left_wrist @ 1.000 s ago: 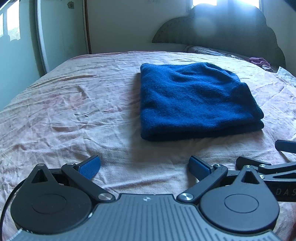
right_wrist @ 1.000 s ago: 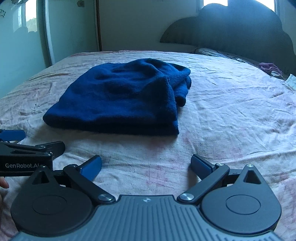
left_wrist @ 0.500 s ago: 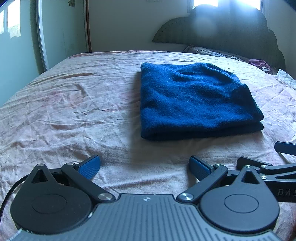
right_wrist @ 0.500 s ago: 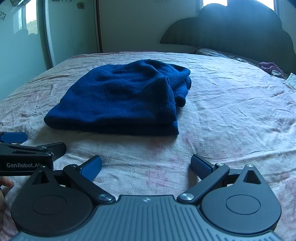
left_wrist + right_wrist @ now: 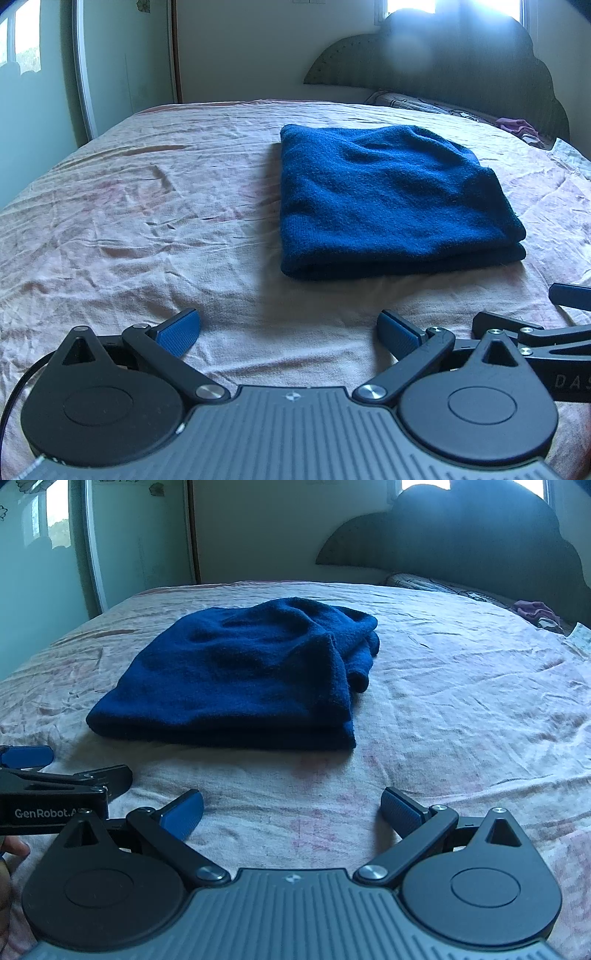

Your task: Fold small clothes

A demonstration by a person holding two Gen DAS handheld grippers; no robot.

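A dark blue knitted garment (image 5: 388, 199) lies folded in a thick rectangle on the pink bed sheet (image 5: 147, 221). It also shows in the right wrist view (image 5: 240, 679), with a loose fold bulging at its right side. My left gripper (image 5: 288, 328) is open and empty, low over the sheet, short of the garment's near edge. My right gripper (image 5: 291, 808) is open and empty, just short of the garment's near right corner. Each gripper shows at the edge of the other's view, the right one (image 5: 535, 317) and the left one (image 5: 66, 771).
A dark scalloped headboard (image 5: 480, 535) stands at the far end, with a patterned pillow (image 5: 417, 105) and a small purple cloth (image 5: 535, 609) in front of it. A wall and a mirrored wardrobe door (image 5: 37, 92) are to the left.
Both views have risen and drawn back slightly from the garment. The garment lies as before and both grippers stay open.
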